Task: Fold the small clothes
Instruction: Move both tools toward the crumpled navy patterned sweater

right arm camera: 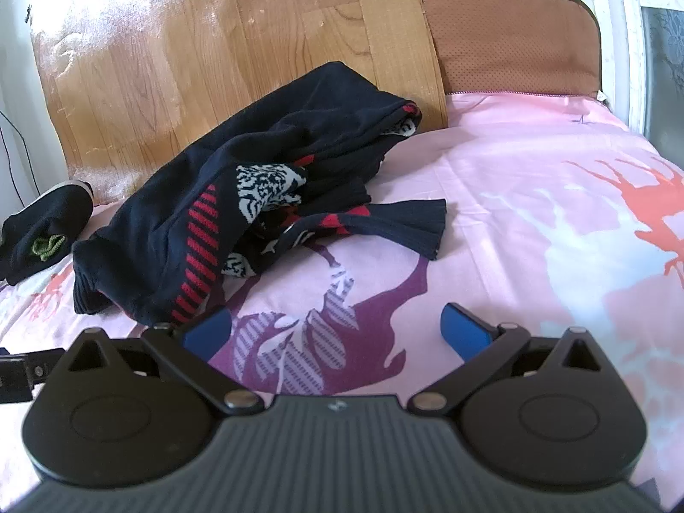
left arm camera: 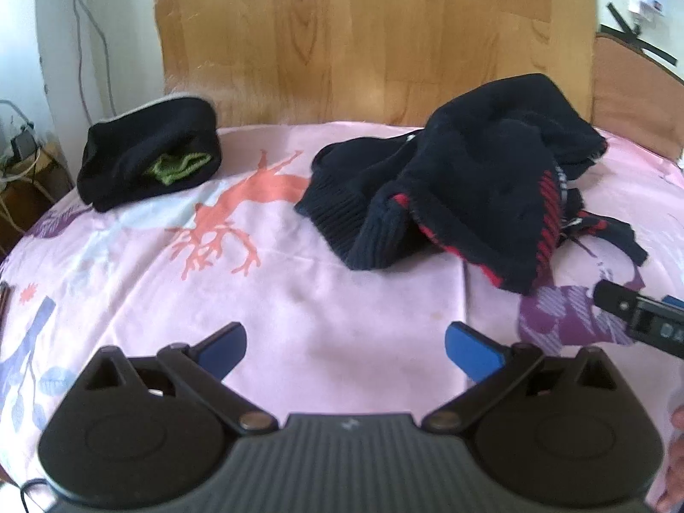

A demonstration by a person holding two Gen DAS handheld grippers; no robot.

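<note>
1. Left gripper [left arm camera: 345, 349]: blue pads spread wide, nothing between them, over the bare pink printed sheet [left arm camera: 299, 290].
2. Right gripper [right arm camera: 336, 329]: jaws wide, nothing held, just short of the sweater's hem.
3. Navy knit sweater [left arm camera: 470, 188], ribbed cuffs, red stripes, crumpled in a heap mid-bed by the wooden headboard [left arm camera: 363, 34].
4. Folded dark bundle [left arm camera: 149, 158] with a green knit edge, far left, well apart.
</note>
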